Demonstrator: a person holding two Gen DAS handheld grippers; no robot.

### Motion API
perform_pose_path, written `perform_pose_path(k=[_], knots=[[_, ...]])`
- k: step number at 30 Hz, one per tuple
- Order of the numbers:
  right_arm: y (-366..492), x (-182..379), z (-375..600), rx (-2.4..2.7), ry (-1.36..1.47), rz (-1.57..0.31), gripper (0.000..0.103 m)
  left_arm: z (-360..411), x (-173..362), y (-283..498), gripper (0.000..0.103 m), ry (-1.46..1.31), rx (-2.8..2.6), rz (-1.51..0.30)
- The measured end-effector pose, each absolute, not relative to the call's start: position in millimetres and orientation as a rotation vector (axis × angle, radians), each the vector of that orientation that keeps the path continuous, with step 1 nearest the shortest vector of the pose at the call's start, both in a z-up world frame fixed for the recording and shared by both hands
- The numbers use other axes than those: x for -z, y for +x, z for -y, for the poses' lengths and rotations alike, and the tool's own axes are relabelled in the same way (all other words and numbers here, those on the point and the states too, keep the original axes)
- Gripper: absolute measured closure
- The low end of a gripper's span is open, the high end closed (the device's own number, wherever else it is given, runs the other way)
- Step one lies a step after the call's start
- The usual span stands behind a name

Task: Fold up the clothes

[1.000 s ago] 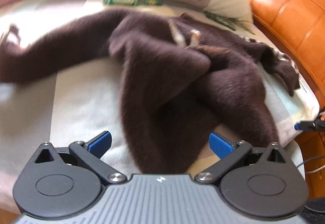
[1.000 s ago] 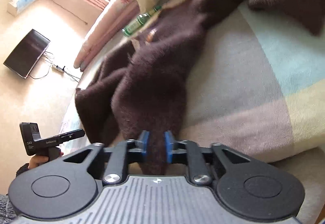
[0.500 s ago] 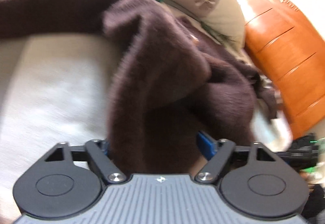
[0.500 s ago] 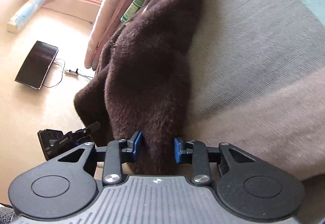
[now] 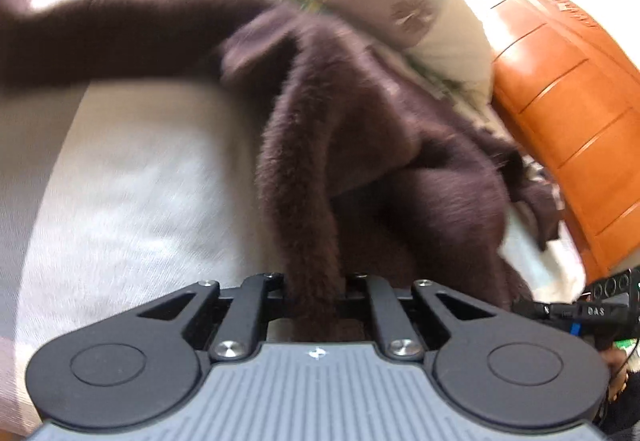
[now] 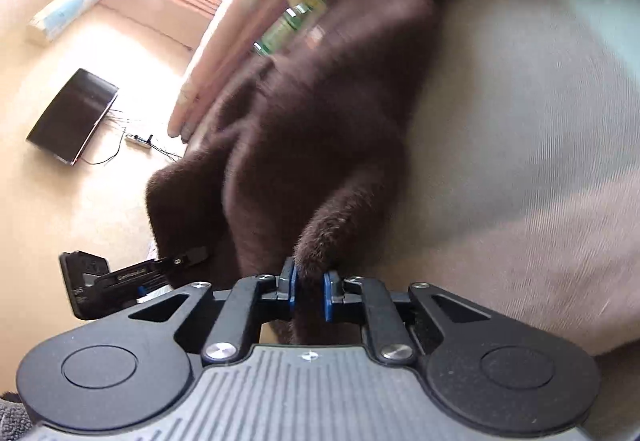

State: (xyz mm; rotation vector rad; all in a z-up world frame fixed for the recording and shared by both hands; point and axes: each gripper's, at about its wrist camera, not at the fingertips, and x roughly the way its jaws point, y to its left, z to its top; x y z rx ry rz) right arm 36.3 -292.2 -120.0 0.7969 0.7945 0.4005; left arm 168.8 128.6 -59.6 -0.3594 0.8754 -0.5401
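On the bed point(image 5: 120, 201), both the left gripper point(image 5: 314, 287) and right gripper point(image 6: 310, 291) are pinching the brown sweater's point(image 5: 360, 161) edge, probably to spread it flat.

Both rigs look the same: the left gripper point(image 5: 314, 291) and right gripper point(image 6: 310, 291) each have a ribbed grey body along the bottom of the frame, two round black discs at the lower corners, black linkage arms with silver screws, and a tiny logo at center. Blue pads point(image 6: 329, 295) show on the right one.
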Motion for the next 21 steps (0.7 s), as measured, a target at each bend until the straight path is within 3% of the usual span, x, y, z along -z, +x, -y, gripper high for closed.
perform_pose_path(k=[10,16,21], knots=[[14,41,338,-0.288,0.591,-0.694,0.089,-124,-7,145,0.095,-0.194,0.582,-0.765],[20,67,342,-0.238,0.536,-0.863,0.083,-134,9,153,0.088,-0.097,0.473,-0.909],[25,60,359,-0.195,0.548,-0.845,0.074,-161,-3,161,0.074,-0.087,0.388,-0.885]])
